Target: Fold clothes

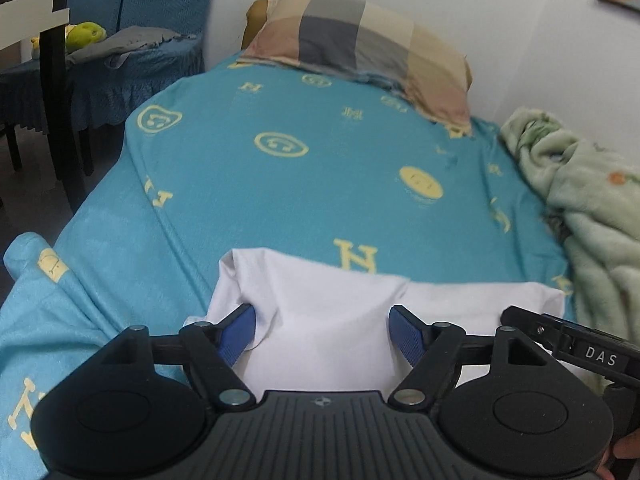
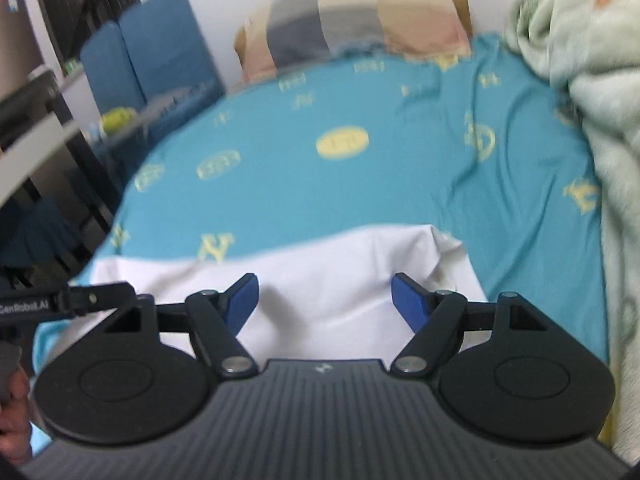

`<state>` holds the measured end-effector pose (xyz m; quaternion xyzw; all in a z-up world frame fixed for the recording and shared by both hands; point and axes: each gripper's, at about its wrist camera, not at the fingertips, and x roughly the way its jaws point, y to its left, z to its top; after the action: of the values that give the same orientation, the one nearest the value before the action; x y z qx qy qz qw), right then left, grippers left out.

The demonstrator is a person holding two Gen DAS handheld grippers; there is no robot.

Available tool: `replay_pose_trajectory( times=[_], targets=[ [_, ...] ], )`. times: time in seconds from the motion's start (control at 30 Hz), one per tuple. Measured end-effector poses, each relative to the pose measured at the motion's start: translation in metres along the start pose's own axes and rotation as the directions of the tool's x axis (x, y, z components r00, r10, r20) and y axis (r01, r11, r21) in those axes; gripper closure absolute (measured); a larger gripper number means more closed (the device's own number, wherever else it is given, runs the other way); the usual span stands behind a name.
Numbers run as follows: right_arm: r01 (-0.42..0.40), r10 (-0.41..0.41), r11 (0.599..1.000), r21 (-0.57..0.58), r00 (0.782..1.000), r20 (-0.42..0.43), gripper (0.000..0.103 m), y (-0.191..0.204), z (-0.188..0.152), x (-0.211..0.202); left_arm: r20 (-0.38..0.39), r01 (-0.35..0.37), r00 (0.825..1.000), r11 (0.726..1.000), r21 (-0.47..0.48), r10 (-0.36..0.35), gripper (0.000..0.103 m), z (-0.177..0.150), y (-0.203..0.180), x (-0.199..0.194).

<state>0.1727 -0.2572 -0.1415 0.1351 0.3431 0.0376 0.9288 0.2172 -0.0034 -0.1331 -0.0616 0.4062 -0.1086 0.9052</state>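
Both grippers, left (image 1: 322, 330) and right (image 2: 325, 300), hang spread wide, gripping nothing. They flank the shirt (image 1: 320, 320) on the bed (image 1: 280, 184), probably lined up for pinching its near edge.

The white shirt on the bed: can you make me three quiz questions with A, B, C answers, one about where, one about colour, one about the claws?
1. Where does the white shirt lie?
A. at the near end of the bed sheet
B. on the pillow
C. on the chair

2. What colour is the blanket on the right?
A. red
B. pale green
C. black

3. How are the left claw and right claw?
A. both shut
B. one shut
C. both open

Answers: 1 A, the shirt lies right ahead of both claws; 2 B, it looks fuzzy and pale green; 3 C, the blue pads stand wide apart.
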Motion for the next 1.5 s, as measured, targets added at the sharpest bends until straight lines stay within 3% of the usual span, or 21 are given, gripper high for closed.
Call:
replay_pose_trajectory(
  times=[0.3, 0.57, 0.77, 1.0, 1.3, 1.5],
  targets=[
    [0.017, -0.017, 0.999, -0.027, 1.000, -0.012, 0.028, 0.006, -0.005, 0.001, -0.006, -0.025, 1.000, 0.999, 0.040, 0.026, 0.028, -0.005, -0.004, 0.003],
    [0.023, -0.023, 1.000, -0.010, 0.999, 0.026, 0.028, 0.016, -0.016, -0.055, 0.035, 0.000, 0.999, 0.999, 0.042, -0.001, 0.028, -0.022, -0.013, -0.053],
    [0.050, -0.050, 0.999, 0.010, 0.999, 0.001, 0.028, 0.017, -0.032, -0.088, 0.045, -0.029, 0.999, 0.997, 0.073, 0.026, 0.028, -0.041, -0.023, -0.084],
    [0.076, -0.077, 0.997, -0.011, 0.996, -0.042, 0.028, 0.020, -0.041, -0.085, -0.004, -0.045, 0.999, 0.992, 0.121, 0.046, 0.028, -0.054, -0.031, -0.082],
    [0.069, -0.068, 0.998, 0.006, 0.991, -0.116, 0.026, 0.011, -0.054, -0.060, -0.114, -0.054, 0.991, 0.992, 0.114, 0.067, 0.027, -0.062, -0.025, -0.053],
    [0.047, -0.036, 0.993, 0.104, 0.994, -0.108, 0.028, 0.003, -0.049, -0.074, -0.113, -0.039, 0.993, 0.998, 0.052, 0.045, 0.027, -0.060, -0.020, -0.066]
  ],
)
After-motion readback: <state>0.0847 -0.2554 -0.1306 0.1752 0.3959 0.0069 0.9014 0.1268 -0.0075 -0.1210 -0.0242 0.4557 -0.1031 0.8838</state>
